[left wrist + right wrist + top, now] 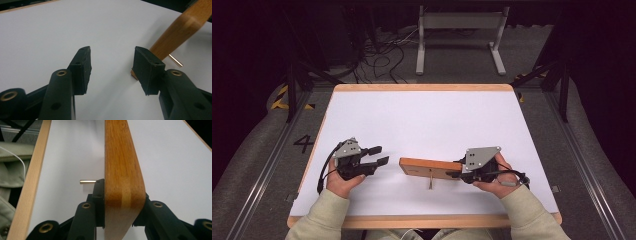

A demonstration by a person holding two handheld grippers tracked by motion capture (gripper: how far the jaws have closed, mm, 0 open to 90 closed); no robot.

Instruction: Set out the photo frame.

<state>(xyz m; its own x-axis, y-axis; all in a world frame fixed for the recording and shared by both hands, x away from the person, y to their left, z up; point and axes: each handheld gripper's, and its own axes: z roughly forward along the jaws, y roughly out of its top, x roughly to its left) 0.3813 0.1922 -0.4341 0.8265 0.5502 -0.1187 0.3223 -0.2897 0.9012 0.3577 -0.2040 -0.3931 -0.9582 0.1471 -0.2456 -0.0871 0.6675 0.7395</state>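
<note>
Right gripper clamping a wooden board while the left waits, released

At the table's (422,115) eight o'clock, the left gripper (381,155) is hovering with its jaws apart and nothing between them, aimed toward three o'clock at the board's free end, probably readying to take it. The wooden board (429,168) is sitting near the table's six o'clock, a thin metal pin (431,183) sticking out of its near side. At four o'clock, the right gripper (120,202) is squeezing the board's end across its thickness, apparently steadying it on edge.
</note>
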